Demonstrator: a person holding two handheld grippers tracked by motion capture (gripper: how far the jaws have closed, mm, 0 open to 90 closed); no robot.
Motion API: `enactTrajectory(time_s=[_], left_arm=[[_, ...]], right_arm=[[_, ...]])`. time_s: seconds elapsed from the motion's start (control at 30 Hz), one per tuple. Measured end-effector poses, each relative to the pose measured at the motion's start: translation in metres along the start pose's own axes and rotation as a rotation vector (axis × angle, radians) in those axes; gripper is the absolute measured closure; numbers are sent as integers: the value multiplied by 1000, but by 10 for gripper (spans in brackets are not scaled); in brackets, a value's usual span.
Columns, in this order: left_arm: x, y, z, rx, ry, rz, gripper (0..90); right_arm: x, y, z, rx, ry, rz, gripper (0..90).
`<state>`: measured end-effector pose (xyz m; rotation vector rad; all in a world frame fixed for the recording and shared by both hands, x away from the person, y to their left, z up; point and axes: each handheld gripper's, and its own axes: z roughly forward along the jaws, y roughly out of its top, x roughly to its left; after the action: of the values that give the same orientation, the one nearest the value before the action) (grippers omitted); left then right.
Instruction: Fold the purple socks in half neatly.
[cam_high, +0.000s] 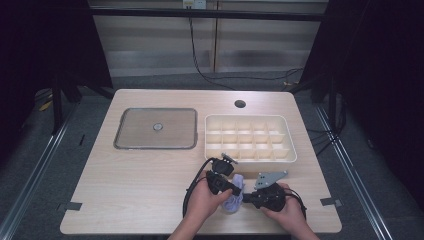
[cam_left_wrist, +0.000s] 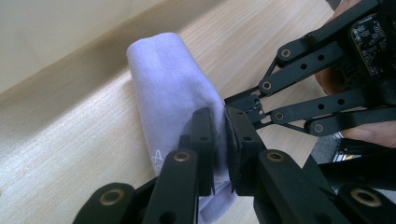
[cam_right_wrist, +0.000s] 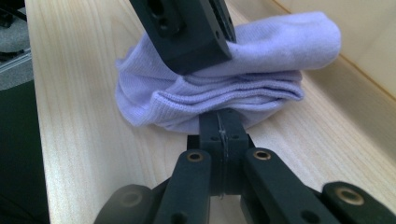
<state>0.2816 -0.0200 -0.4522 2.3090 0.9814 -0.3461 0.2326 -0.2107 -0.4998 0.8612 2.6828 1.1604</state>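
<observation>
sock (cam_left_wrist: 170, 98): pale lilac, ribbed, folded into a soft roll, near bench (cam_high: 125, 190) front edge by divided tray (cam_high: 248, 140) | left gripper (cam_left_wrist: 223, 140): fingers clamp sock | right gripper (cam_right_wrist: 219, 135): fingers pinched together at sock's edge

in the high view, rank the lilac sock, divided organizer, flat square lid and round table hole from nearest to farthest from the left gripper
1. Lilac sock, held at the jaws.
2. Divided organizer, just beyond, to the right.
3. Flat square lid and round table hole: too close to call.

Reference: left gripper.

Left tool (cam_left_wrist: 220, 140) clamped on folded lavender sock (cam_left_wrist: 173, 88), tabletop (cam_left_wrist: 70, 154) beneath
</observation>
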Motion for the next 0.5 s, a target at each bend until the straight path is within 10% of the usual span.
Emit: enactTrajectory(time_s=[0.5], left_arm=[[0, -5, 5, -8, -4, 7, 810]], right_arm=[[2, 1, 0, 6, -12, -14, 887]])
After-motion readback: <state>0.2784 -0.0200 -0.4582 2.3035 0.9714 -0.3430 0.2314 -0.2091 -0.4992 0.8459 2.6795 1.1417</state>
